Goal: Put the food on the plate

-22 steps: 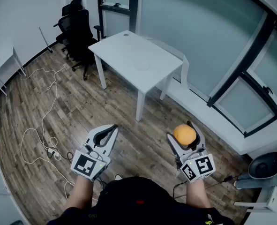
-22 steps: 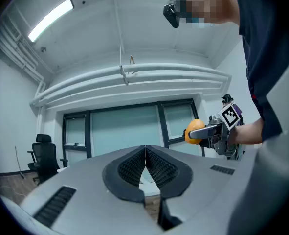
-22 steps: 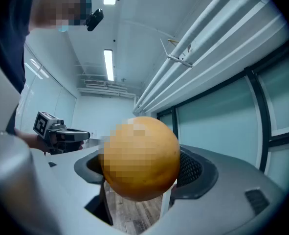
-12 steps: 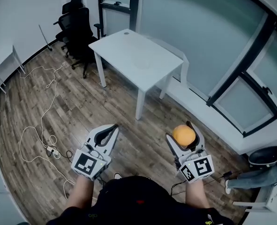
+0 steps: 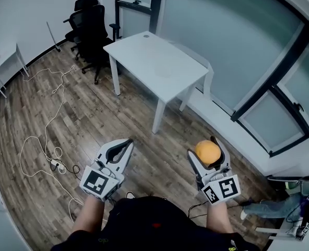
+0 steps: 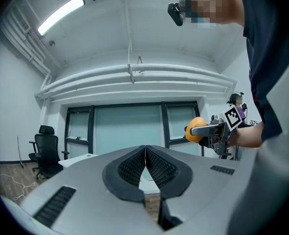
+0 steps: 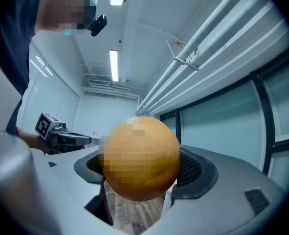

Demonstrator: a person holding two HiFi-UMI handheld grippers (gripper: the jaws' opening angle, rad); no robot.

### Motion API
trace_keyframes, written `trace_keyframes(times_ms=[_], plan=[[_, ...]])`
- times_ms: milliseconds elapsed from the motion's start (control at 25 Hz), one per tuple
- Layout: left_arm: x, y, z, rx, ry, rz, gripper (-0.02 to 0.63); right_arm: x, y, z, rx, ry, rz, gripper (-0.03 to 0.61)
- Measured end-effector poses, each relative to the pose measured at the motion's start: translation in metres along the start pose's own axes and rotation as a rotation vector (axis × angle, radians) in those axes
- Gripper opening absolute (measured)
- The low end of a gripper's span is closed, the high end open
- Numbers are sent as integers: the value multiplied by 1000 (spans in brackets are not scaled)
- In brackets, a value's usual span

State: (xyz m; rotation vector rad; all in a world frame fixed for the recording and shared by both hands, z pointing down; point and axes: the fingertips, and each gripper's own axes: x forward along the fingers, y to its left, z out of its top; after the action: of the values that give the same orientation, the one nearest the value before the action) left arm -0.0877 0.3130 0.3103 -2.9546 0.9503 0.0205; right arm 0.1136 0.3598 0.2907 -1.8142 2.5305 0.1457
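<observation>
An orange (image 5: 207, 151) sits between the jaws of my right gripper (image 5: 206, 146), which is shut on it; in the right gripper view the orange (image 7: 140, 158) fills the gap between both pads. My left gripper (image 5: 127, 143) is held level beside it, jaws shut on nothing, with the pads (image 6: 134, 163) meeting at the tips. The left gripper view also shows the orange (image 6: 195, 127) in the right gripper (image 6: 209, 129). Ahead stands a white table (image 5: 144, 51) with a faint pale round plate (image 5: 164, 71) on its top. Both grippers are well short of the table, above the wooden floor.
Black office chairs (image 5: 89, 20) stand behind the table's left end. White cables (image 5: 44, 140) and a power strip trail over the floor at the left. Glass wall panels (image 5: 232, 46) run along the right. A person's legs (image 5: 264, 208) show at the lower right.
Both grippers keep their places and the orange stays gripped. The head view has drifted a little. The person at the lower right has moved further right.
</observation>
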Motion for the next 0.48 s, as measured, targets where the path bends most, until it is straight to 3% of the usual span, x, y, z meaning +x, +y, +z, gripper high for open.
trace_keyframes(times_ms=[480], plan=[[-30,64,-26,-27,22,-62,23,55,51,-14,-27,34,-31,382]])
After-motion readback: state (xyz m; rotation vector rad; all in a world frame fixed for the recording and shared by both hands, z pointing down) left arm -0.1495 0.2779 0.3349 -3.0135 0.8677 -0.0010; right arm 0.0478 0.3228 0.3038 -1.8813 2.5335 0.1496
